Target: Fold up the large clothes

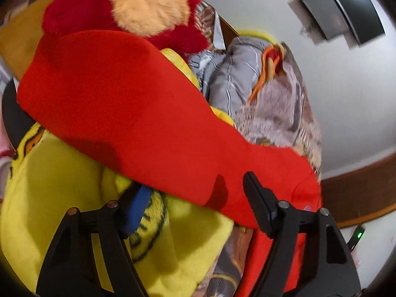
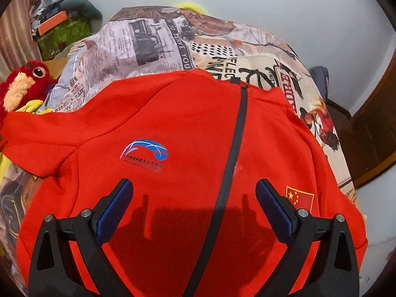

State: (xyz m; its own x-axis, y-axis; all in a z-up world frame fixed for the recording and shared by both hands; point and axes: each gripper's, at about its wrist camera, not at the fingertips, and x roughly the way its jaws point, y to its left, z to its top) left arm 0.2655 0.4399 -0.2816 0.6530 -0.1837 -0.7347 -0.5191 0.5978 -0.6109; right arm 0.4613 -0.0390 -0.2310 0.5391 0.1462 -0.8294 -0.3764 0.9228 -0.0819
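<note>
Right gripper [image 2: 194, 193]: jaws spread wide, holding nothing, above one red jacket [image 2: 173, 128] spread front-up on the newsprint-pattern bedspread [image 2: 222, 42]. Jacket carries one black zip [image 2: 235, 138], one blue-white chest logo [image 2: 144, 152] with unreadable writing, one Chinese flag patch [image 2: 299, 196]. Bedspread print reads "SERVE YOU". Left gripper [image 1: 195, 195]: jaws wide apart, astride the jacket's sleeve [image 1: 138, 113], gripping nothing. One red plush toy [image 1: 138, 5], one yellow blanket [image 1: 57, 183].
</note>
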